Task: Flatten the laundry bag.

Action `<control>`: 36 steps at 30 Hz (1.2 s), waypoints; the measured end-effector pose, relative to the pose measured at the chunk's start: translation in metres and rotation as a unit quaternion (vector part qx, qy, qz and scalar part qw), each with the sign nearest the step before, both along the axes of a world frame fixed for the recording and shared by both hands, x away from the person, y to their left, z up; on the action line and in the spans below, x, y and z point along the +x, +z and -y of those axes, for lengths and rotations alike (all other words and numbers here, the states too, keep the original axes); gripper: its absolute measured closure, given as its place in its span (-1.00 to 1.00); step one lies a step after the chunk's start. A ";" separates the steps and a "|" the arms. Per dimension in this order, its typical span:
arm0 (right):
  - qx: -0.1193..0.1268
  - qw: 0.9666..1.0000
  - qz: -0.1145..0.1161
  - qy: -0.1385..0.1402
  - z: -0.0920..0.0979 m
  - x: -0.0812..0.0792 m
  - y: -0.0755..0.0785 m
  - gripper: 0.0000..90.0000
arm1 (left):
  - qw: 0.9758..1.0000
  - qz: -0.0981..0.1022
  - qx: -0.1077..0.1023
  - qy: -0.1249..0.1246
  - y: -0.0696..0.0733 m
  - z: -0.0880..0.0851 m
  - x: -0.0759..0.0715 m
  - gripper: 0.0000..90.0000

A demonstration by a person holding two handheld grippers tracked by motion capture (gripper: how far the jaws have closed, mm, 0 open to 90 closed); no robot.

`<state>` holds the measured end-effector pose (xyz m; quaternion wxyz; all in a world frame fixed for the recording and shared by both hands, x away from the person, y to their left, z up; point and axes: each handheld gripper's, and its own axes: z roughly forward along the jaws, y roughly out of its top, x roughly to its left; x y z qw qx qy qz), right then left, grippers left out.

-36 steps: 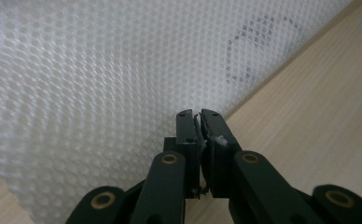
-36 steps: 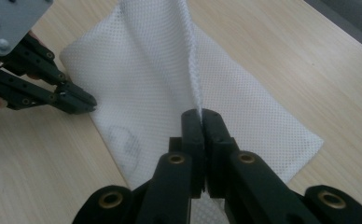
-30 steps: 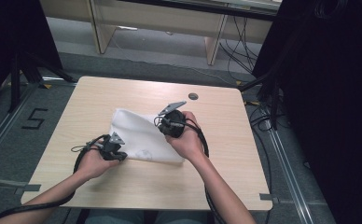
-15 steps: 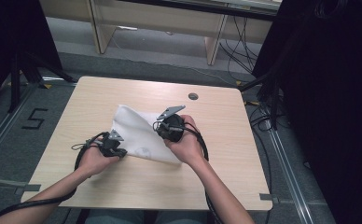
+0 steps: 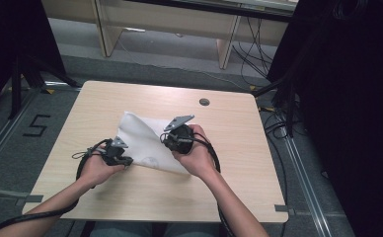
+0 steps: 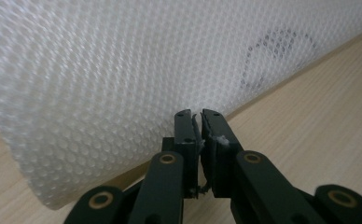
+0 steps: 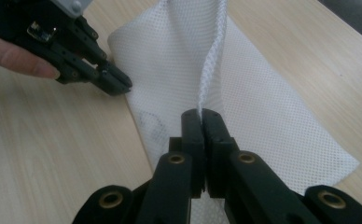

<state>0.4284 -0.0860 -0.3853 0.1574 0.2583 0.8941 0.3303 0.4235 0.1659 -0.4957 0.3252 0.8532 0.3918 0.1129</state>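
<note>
1. High view: one wooden table point(image 5: 145, 197) carries one white mesh cloth point(image 5: 140, 136), lying near the table's middle. Two grippers work at that cloth. The left gripper point(image 5: 123, 160) sits at the cloth's near left edge, held by the left hand point(image 5: 98, 170). The right gripper point(image 5: 172, 138) sits over the cloth's right part, held by the right hand point(image 5: 197, 158), and carries one grey three-cornered plate point(image 5: 178, 122) on top. One small dark round hole point(image 5: 204, 101) shows in the table beyond the cloth. One "5" point(image 5: 35, 126) is marked on the floor left of the table.

2. Left gripper view: the left gripper point(image 6: 200, 115) has its two jaws standing a narrow slit apart, having just eased open a little, right at the edge of the cloth point(image 6: 123, 70). I cannot tell whether they pinch any mesh. One faint round mark point(image 6: 274, 56) shows on the cloth, to the right of the jaws.

3. Right gripper view: the right gripper point(image 7: 201, 114) has its two jaws pressed together on a raised fold of the cloth point(image 7: 263, 102), which rises in one ridge from the tips. The left gripper point(image 7: 118, 83) touches the cloth's edge.
</note>
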 end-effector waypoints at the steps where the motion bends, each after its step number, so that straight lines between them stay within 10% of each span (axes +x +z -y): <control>1: 0.000 1.000 -0.011 0.001 -0.001 -0.002 0.000 0.99 | 1.000 -0.006 -0.005 0.002 0.001 -0.002 -0.001 0.86; 27: 0.001 0.997 -0.016 0.077 -0.010 -0.028 -0.010 1.00 | 0.999 -0.033 -0.010 0.025 -0.004 -0.017 0.002 0.79; 36: 0.000 0.995 -0.021 0.096 -0.014 -0.039 -0.015 1.00 | 0.996 -0.012 -0.050 0.068 0.013 -0.062 -0.012 0.73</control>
